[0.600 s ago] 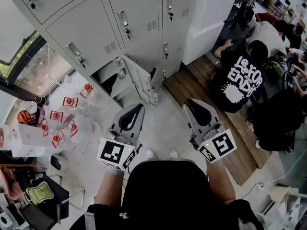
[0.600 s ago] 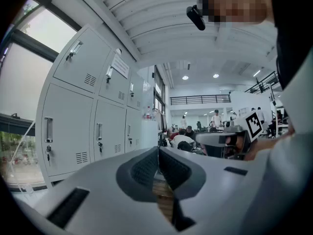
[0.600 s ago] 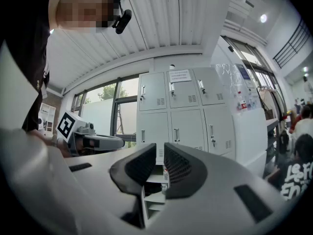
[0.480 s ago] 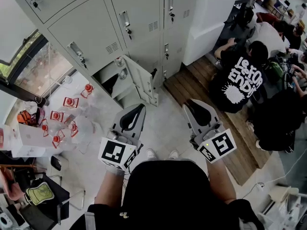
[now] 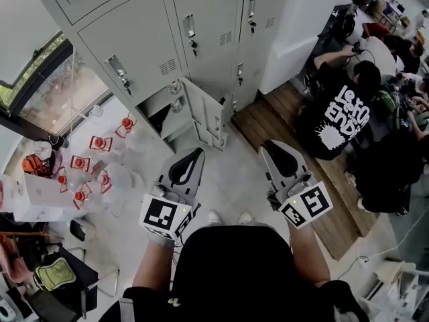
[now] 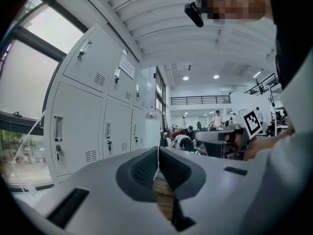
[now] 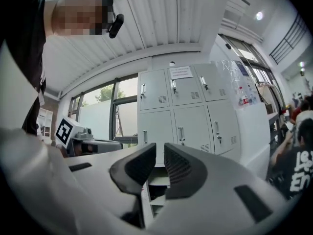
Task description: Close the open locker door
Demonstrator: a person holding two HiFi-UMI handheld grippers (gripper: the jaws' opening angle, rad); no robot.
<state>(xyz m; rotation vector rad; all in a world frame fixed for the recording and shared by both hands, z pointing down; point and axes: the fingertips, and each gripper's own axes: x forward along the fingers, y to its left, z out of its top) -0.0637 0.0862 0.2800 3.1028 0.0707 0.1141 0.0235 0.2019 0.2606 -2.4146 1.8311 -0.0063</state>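
Note:
A bank of grey lockers point(image 5: 147, 39) stands ahead of me. One bottom locker point(image 5: 161, 116) is open, and its door point(image 5: 208, 116) swings out toward me over the pale floor. My left gripper point(image 5: 198, 151) is held low in front of me, short of the door, with its jaws together and nothing in them point(image 6: 158, 151). To its right, my right gripper point(image 5: 267, 146) is level with it; a narrow gap shows between its empty jaws point(image 7: 164, 153). The open locker's shelves point(image 7: 157, 182) show below the jaws in the right gripper view.
Several clear bottles with red caps point(image 5: 94, 159) lie on the floor at the left, near a window point(image 5: 40, 92). People sit on the floor at the right point(image 5: 342, 113), past a strip of wooden flooring point(image 5: 268, 123). A white block point(image 5: 301, 25) stands right of the lockers.
The lockers and the open door have slid slightly down and to the right in the head view. Both grippers hold about the same place and the same jaw state.

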